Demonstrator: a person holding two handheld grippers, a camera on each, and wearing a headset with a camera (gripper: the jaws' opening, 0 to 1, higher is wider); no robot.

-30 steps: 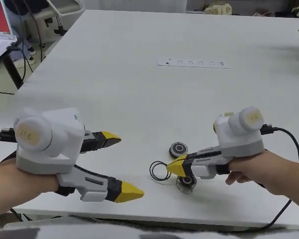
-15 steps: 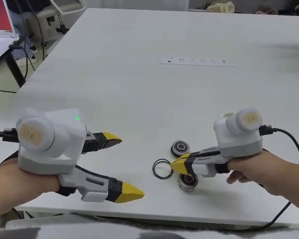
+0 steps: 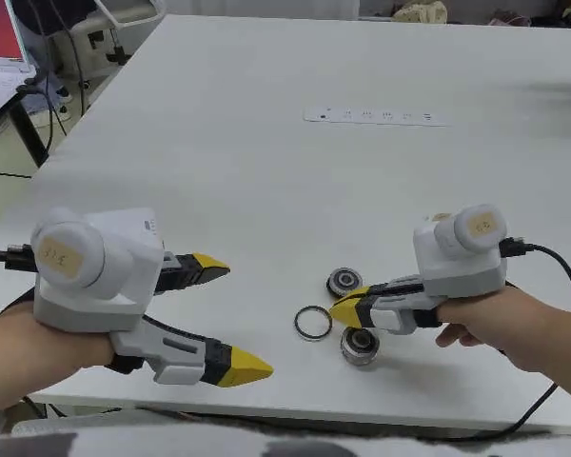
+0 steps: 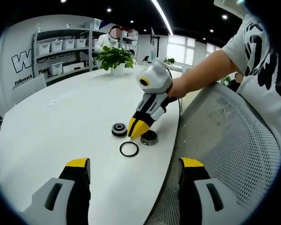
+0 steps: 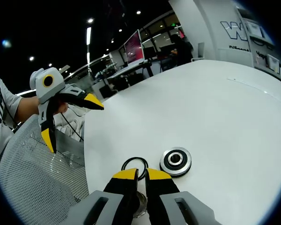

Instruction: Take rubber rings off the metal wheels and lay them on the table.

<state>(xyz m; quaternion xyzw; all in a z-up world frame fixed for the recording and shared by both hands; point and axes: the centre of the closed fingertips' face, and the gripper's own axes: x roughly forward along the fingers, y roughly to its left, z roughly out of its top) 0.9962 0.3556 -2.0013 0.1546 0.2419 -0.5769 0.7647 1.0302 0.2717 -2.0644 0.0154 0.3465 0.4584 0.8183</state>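
Two metal wheels (image 3: 344, 282) and one loose rubber ring (image 3: 312, 323) lie near right on the table (image 3: 266, 143). The right gripper (image 3: 347, 309) is pressed together and the left gripper (image 3: 236, 316) spread wide. A large W (image 4: 19, 61) marks the wall.

Overhead plus opposed low views, shared ring (image 3: 312, 323)

Lit evenly from overhead strips (image 4: 161, 18); threw faint shadows beneath the right gripper (image 3: 337, 311); bowed strongly beyond the left gripper (image 4: 134, 163).

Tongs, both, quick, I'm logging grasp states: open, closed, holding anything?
Left tongs: open, empty.
Right tongs: closed, empty; the rubber ring lies free on the table.
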